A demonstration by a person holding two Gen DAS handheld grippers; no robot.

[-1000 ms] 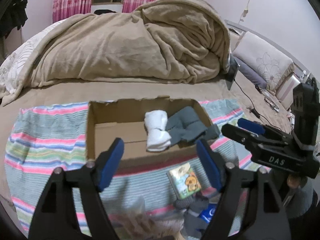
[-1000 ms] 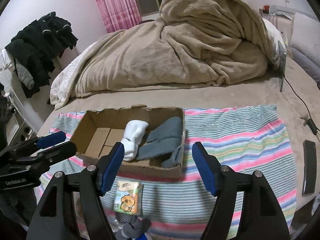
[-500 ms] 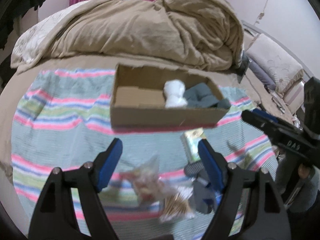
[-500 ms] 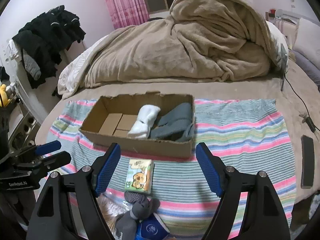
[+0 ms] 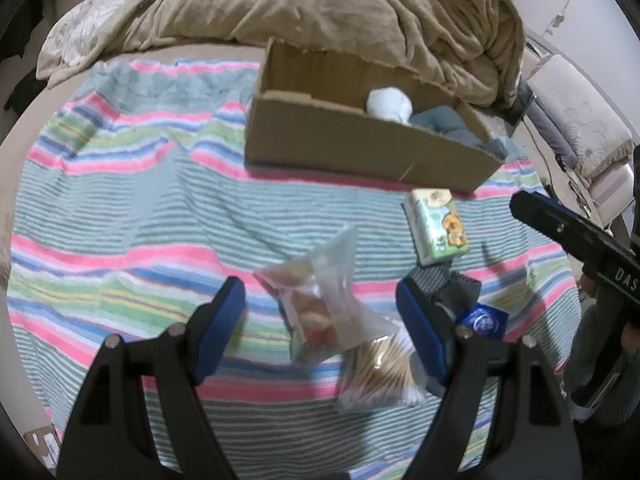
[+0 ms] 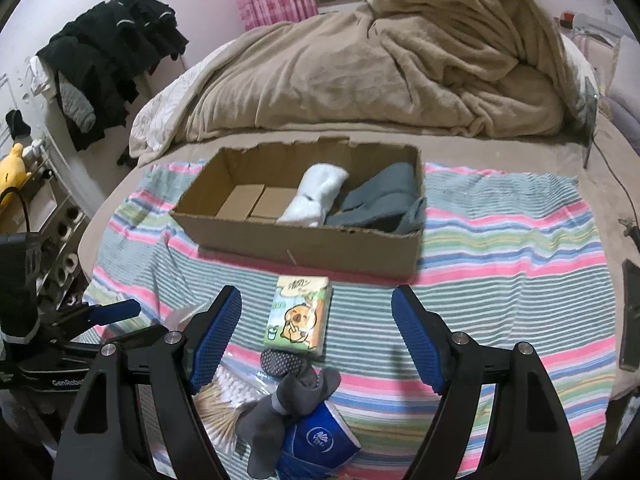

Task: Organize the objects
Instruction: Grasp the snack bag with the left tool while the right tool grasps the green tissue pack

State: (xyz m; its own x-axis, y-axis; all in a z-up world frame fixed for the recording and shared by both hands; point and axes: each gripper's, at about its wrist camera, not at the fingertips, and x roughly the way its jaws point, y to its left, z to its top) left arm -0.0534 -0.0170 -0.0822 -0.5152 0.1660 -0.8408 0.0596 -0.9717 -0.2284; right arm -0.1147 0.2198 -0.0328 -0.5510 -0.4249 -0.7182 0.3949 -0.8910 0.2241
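Note:
A cardboard box (image 6: 304, 246) on a striped towel (image 6: 500, 240) holds a white sock roll (image 6: 316, 196) and grey socks (image 6: 380, 200). In front of the box lies a cartoon tissue pack (image 6: 298, 314). Nearer still are a dark grey sock (image 6: 292, 396), a blue tissue pack (image 6: 320, 440), and cotton swabs (image 6: 224, 394). My right gripper (image 6: 316, 338) hangs open above the tissue pack and the sock. My left gripper (image 5: 322, 326) is open over a clear snack bag (image 5: 320, 300) and the swab bag (image 5: 380, 372), gripping nothing. The box (image 5: 360, 148) lies beyond it.
A tan blanket (image 6: 380, 68) is heaped on the bed behind the box. Dark clothes (image 6: 108, 52) hang at the left. A phone (image 6: 630, 312) lies at the towel's right edge. The other gripper (image 5: 580, 240) shows at the right of the left wrist view.
Both grippers drew back from the box and tilted down. The snack bag, swabs, grey sock and blue pack have come into view under them. Both stay open.

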